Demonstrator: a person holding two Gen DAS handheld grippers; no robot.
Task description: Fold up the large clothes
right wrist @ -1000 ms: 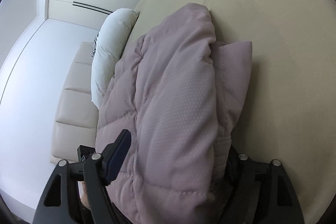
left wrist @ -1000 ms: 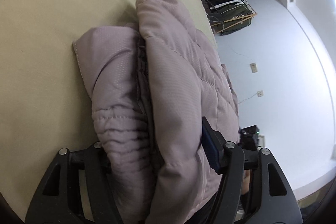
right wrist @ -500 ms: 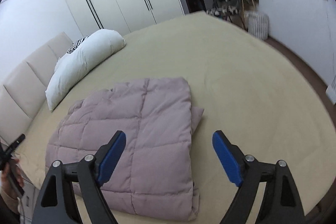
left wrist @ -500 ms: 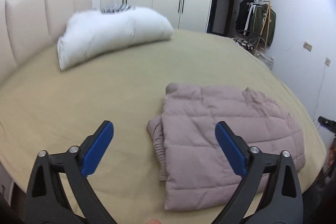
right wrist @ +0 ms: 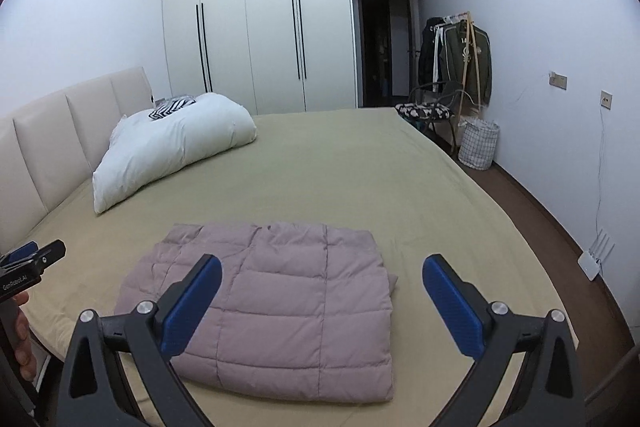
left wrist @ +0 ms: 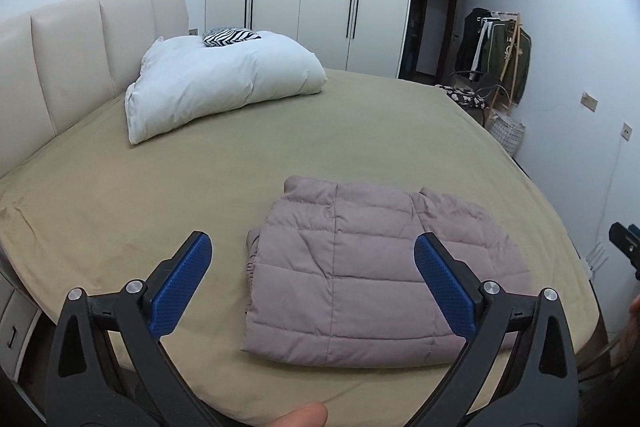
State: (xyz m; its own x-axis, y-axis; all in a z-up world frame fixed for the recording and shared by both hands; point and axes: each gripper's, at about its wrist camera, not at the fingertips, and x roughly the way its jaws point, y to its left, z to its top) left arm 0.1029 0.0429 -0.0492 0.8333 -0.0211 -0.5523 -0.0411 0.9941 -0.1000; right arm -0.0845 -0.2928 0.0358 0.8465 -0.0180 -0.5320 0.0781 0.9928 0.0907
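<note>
**Folded jacket on a bedroom bed**

A bedroom with white wardrobes [right wrist: 256, 23] holds an olive-sheeted bed [right wrist: 360, 171]. A mauve quilted puffer jacket [right wrist: 280, 307] lies folded near its front edge. The left claw [left wrist: 312, 281] and right claw [right wrist: 322, 301], both blue-padded, hover spread apart, holding nothing. "GenRobot.AI" is printed on the left tool's side.

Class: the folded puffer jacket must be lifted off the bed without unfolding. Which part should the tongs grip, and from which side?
Grip the thick folded edge nearest the cameras, coming in low from the near side of the bed. The puffer jacket lies flat in stacked layers there, so both open tongs, left and right, could probably pinch every layer together.
</note>
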